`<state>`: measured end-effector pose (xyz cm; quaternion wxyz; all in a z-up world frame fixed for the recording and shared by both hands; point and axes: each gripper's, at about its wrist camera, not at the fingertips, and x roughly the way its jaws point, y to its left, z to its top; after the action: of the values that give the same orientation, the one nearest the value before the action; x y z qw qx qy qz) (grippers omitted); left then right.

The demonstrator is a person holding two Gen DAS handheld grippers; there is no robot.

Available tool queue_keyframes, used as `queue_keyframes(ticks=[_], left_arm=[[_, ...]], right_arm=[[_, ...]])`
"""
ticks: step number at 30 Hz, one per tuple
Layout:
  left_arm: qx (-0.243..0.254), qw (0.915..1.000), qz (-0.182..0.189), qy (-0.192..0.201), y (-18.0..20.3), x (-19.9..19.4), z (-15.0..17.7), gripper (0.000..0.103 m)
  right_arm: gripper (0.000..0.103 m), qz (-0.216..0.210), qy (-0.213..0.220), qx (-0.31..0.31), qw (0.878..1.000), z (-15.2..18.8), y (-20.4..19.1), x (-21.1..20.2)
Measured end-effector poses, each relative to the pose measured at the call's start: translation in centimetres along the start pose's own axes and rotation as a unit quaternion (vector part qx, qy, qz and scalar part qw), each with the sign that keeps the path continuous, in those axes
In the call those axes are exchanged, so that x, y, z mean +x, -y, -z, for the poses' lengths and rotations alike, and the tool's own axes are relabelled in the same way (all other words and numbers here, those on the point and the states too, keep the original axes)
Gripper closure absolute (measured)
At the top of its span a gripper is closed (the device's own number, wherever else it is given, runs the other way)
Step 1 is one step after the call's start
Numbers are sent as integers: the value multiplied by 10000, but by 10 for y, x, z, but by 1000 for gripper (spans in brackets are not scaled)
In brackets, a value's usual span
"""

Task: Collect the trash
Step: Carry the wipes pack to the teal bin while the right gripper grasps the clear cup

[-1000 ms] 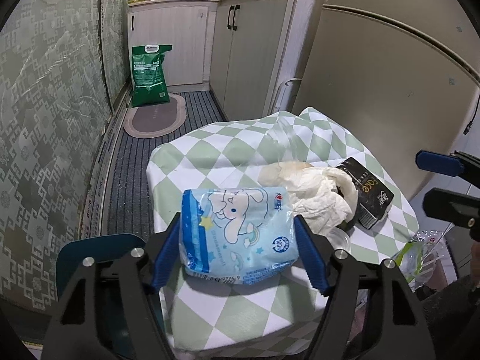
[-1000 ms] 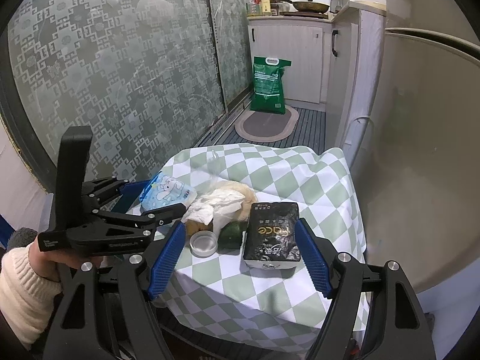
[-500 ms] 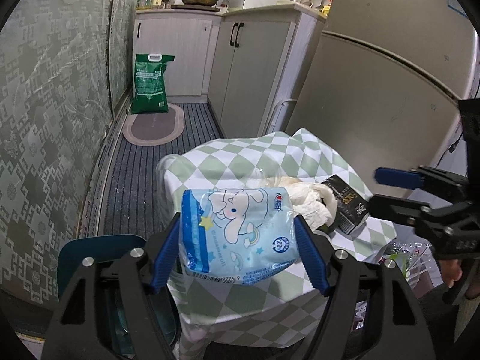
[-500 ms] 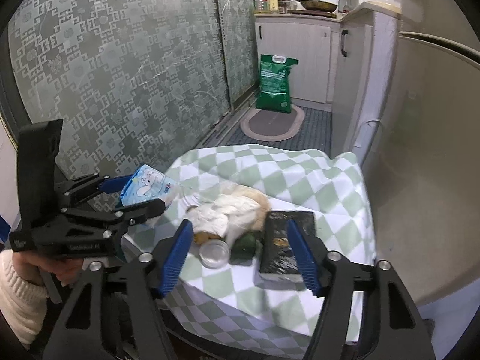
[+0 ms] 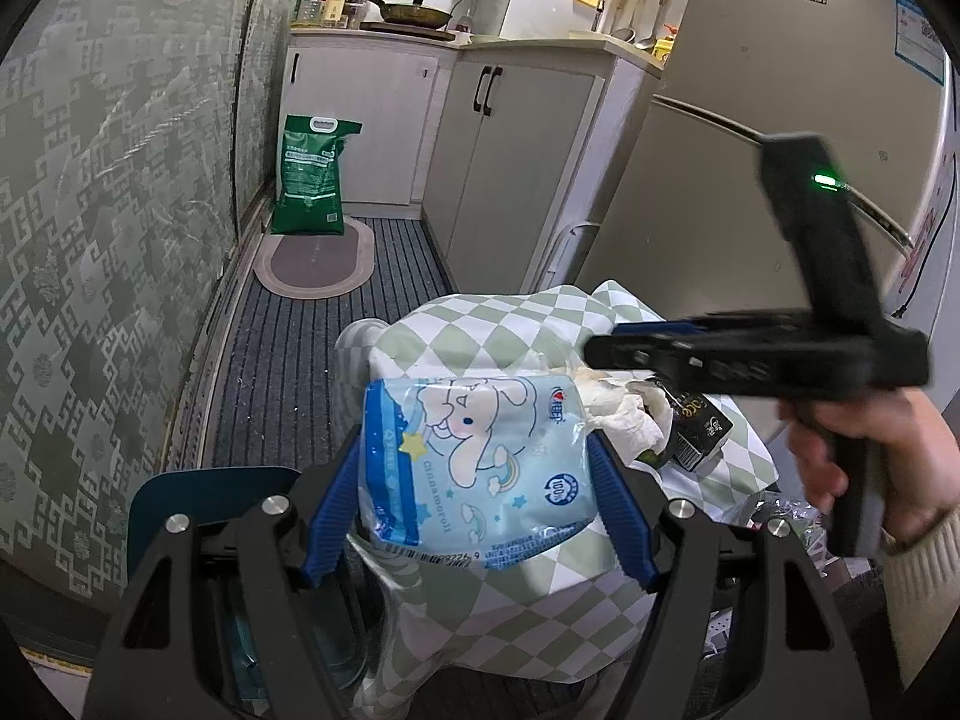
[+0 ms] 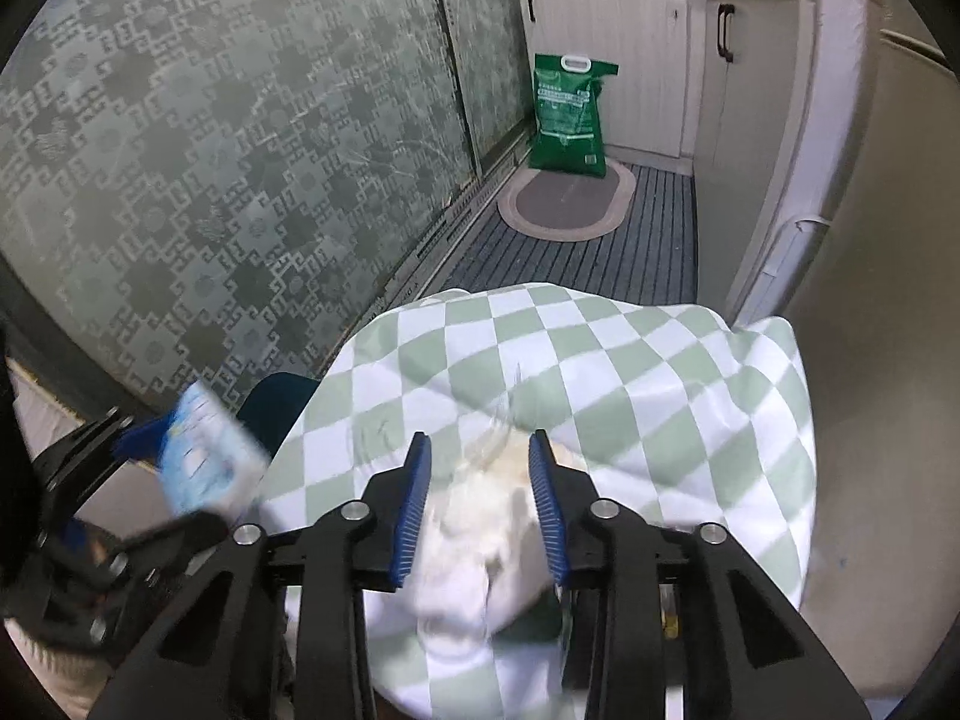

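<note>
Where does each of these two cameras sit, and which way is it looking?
Left wrist view: sits on the left tongs, looking forward and down along blue pads clamped on a pale blue cartoon tissue pack; the person's right hand holds the other tool.
Right wrist view: sits on the right tongs, looking down at crumpled white paper trash; jaws have just been closing around it, contact unclear.
Shared: green-and-white checked tablecloth, green standing bag, oval floor mat, tissue pack.
</note>
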<state>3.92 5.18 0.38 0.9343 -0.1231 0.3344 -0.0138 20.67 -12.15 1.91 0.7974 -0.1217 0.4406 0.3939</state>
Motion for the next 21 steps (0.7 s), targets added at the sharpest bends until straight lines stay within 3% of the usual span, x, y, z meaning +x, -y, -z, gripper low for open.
queue_keyframes(ticks=[6,8,13,21], left_arm=[[-67,10000,-66,29,-6,-6,1,29],[-72,9999,-77,36,-6,-9,1,29],[-103,9998,-160,56,-7,-15,1,29],[-156,9992,-351,116,-9,-31,1,29]], right_arm=[[77,229,-294,213,9991,-12,9,32],[81,106,-338,325,9988,-12,13,39],[97,-77,-436,514,9977,-15,18,51],[100,9,-119,282,9995,-24,3,34]])
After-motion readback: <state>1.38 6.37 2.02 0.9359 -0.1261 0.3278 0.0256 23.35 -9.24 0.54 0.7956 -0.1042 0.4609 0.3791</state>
